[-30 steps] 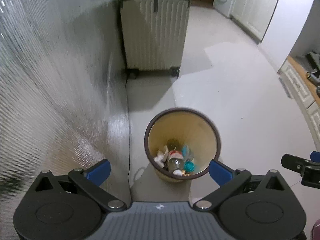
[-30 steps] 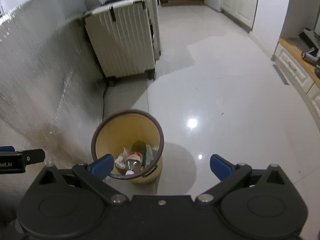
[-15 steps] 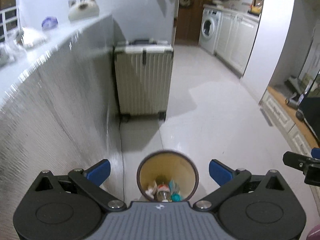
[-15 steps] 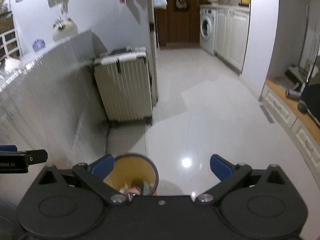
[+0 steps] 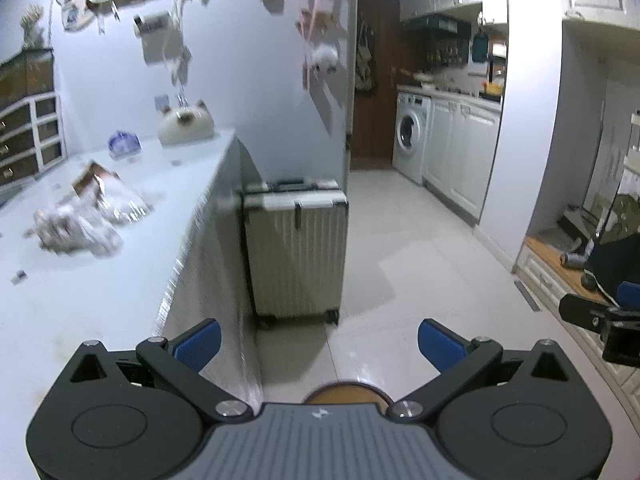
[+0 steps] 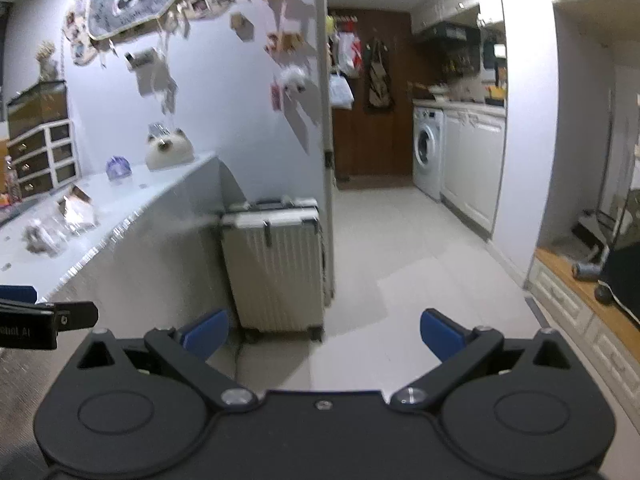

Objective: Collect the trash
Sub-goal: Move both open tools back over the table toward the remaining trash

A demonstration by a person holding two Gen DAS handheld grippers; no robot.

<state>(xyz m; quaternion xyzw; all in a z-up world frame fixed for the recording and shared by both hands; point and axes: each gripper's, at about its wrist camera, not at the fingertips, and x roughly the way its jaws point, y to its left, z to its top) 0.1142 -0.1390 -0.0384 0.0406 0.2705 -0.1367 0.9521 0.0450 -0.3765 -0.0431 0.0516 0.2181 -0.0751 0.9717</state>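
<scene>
Left wrist view: the left gripper (image 5: 318, 340) is spread wide, holding nothing. Crumpled wrappers (image 5: 76, 230) lie on the counter (image 5: 120, 292) well in from its right edge; only the rim of the trash bin (image 5: 346, 394) shows below the fingers. Loose, blurred wrappers could slip a hasty pinch.

Right wrist view: the right gripper (image 6: 324, 330) is equally wide and empty. The wrappers (image 6: 60, 220) look small; reaching could clip the counter's edge or the suitcase (image 6: 276, 264).

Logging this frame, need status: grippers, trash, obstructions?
Left hand-held gripper open, empty; right hand-held gripper open, empty. Crumpled wrappers on counter, untouched. Bin rim barely visible below left. Suitcase beside counter, off path.
</scene>
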